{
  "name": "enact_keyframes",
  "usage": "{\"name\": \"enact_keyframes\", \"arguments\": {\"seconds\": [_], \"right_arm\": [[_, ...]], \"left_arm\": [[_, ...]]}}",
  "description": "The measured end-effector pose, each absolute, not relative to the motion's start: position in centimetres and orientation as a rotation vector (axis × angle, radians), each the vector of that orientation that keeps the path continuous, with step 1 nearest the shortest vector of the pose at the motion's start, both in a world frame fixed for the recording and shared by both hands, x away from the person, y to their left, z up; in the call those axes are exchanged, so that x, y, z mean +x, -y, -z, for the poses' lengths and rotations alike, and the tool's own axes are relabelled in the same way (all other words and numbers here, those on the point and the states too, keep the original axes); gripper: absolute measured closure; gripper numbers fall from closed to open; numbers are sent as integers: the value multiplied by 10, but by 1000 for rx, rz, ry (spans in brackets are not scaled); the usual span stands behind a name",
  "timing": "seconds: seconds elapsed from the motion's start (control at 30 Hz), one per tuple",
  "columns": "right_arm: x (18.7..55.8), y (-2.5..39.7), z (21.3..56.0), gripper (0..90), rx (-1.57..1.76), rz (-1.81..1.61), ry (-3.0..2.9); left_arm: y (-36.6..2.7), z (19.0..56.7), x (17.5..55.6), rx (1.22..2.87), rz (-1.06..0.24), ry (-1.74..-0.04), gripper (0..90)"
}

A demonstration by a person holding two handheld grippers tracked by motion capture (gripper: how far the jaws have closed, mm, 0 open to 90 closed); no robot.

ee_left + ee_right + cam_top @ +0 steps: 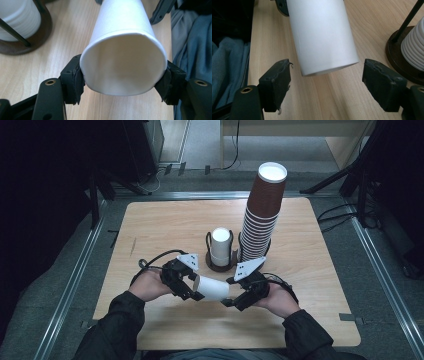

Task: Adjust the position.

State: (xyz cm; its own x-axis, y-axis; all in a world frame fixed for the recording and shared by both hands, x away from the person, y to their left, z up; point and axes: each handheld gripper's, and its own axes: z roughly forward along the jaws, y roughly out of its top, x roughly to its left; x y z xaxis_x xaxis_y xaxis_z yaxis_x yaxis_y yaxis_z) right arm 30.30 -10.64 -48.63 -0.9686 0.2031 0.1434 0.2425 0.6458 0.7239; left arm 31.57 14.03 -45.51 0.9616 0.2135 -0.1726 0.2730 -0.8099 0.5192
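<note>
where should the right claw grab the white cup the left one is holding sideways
By the narrow closed base of the white cup, coming end-on from the right. The left claw already clamps the wide rim, so the base is the free end, and it points between the open jaws of the right claw.

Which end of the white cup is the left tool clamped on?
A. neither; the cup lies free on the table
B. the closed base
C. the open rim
C: in the left gripper view the left tool has its pads pressed on both sides of the white cup at its open rim.
</note>
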Motion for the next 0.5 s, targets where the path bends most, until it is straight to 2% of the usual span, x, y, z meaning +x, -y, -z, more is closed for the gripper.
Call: {"name": "enact_keyframes", "arguments": {"seconds": [0.2,0.5], "right_arm": [[301,104,491,235,-367,1207,2839],[297,95,499,240,-321,1146,2889]], "left_arm": [[-129,461,319,2617,125,-328,328],[-114,465,316,2648,181,-288,324]]}}
